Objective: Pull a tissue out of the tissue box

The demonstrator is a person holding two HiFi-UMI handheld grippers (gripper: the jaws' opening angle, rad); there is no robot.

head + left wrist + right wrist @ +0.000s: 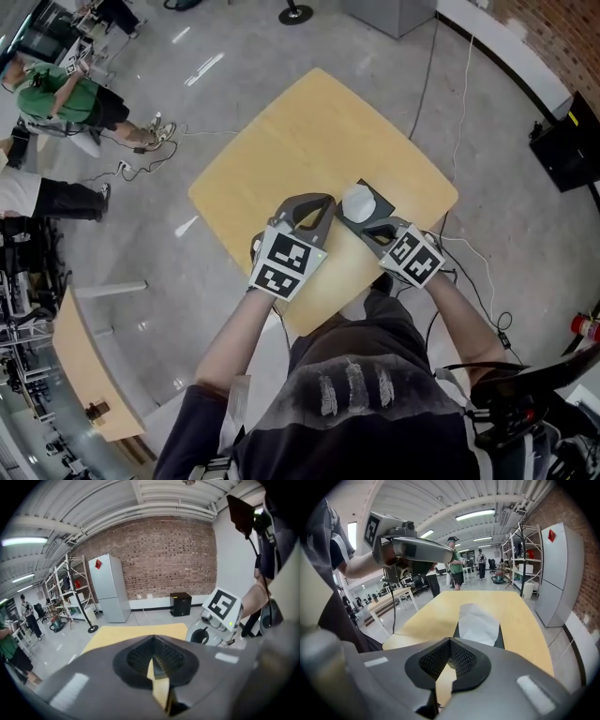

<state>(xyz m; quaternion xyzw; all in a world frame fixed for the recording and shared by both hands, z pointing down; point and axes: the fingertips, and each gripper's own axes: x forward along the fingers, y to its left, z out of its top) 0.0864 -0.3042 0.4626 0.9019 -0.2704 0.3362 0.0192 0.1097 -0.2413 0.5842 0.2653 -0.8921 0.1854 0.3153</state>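
A dark tissue box [380, 200] stands near the right front edge of the yellow table [309, 131], with a white tissue [356, 200] sticking up from its top. My left gripper [326, 201] hovers just left of the box with its jaws shut and nothing in them. My right gripper [356, 223] sits right behind the box, jaws shut and empty. In the right gripper view the tissue [477, 623] and box [503, 638] lie straight ahead beyond the fingertips, and the left gripper [417, 549] hangs at upper left. The left gripper view shows the table [136, 632] and the right gripper [213, 623].
A second table [82, 361] stands at the lower left, with people [66, 98] beyond it. Cables [464, 112] trail on the floor to the right, near a black box [567, 145]. A fridge [110, 588] and shelves [70, 592] line the brick wall.
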